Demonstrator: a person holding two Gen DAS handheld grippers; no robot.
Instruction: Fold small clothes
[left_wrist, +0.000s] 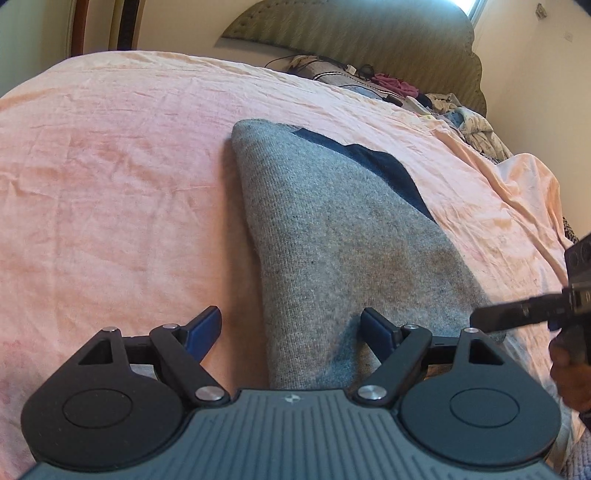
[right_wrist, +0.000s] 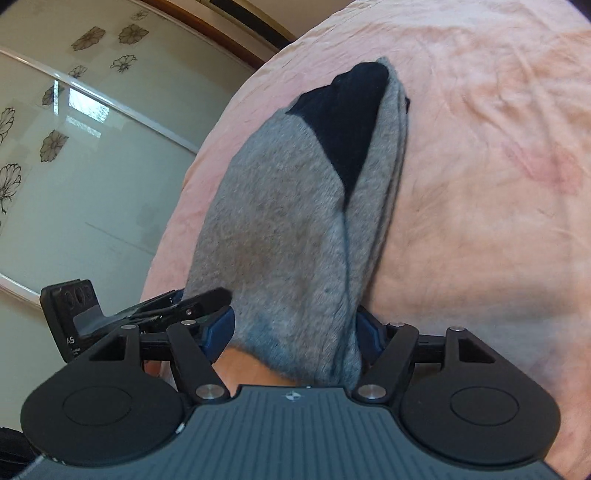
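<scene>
A pair of grey socks (left_wrist: 332, 236) with a dark navy patch lies flat on the pink bedsheet (left_wrist: 110, 166), pointing away from me. My left gripper (left_wrist: 291, 328) is open low over the socks' near end. Its left finger stands over bare sheet and its right finger rests on the grey knit. In the right wrist view the same socks (right_wrist: 280, 229) run between the fingers of my right gripper (right_wrist: 295, 328). It is open, and the near end fills the gap. One right-gripper finger (left_wrist: 495, 319) reaches in at the socks' right edge.
A green padded headboard (left_wrist: 369, 37) stands at the far end, with a heap of clothes and cables (left_wrist: 406, 88) before it. A person's hand (left_wrist: 569, 369) shows at the right. The bed's edge and a flower-patterned wardrobe door (right_wrist: 74, 147) lie left of the socks.
</scene>
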